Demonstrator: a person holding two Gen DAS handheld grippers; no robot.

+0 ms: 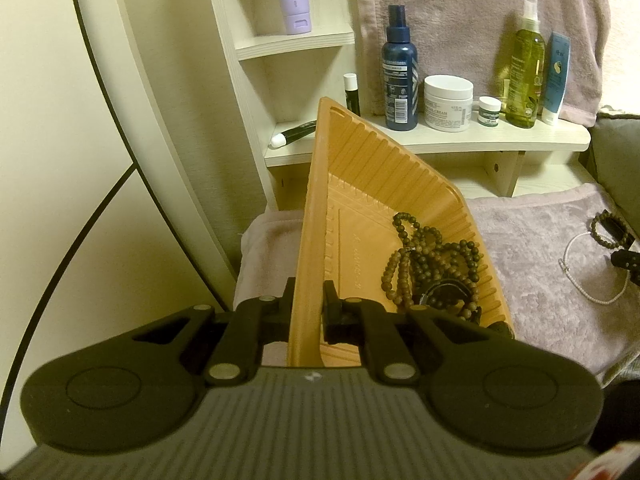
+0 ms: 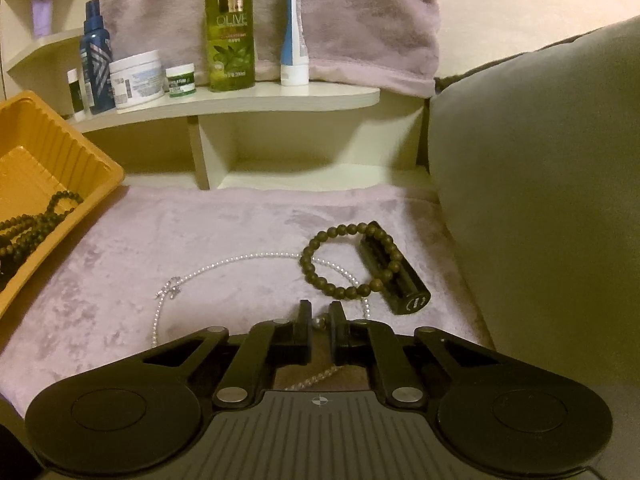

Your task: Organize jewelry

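My left gripper (image 1: 307,300) is shut on the rim of an orange plastic tray (image 1: 352,168) and holds it tilted. Brown bead strings (image 1: 424,264) lie piled in the tray's low corner. The tray also shows at the left of the right wrist view (image 2: 48,148). My right gripper (image 2: 320,318) is shut on a white pearl necklace (image 2: 200,272) that lies on the pink cloth (image 2: 220,224). A brown bead bracelet (image 2: 344,260) lies just ahead of it, draped over a black cylinder (image 2: 404,288).
A cream shelf (image 2: 280,98) at the back holds a blue bottle (image 1: 400,72), a white jar (image 1: 448,102), a small jar (image 2: 181,79), an olive oil bottle (image 2: 231,28) and a tube (image 2: 294,40). A grey cushion (image 2: 540,180) is at the right.
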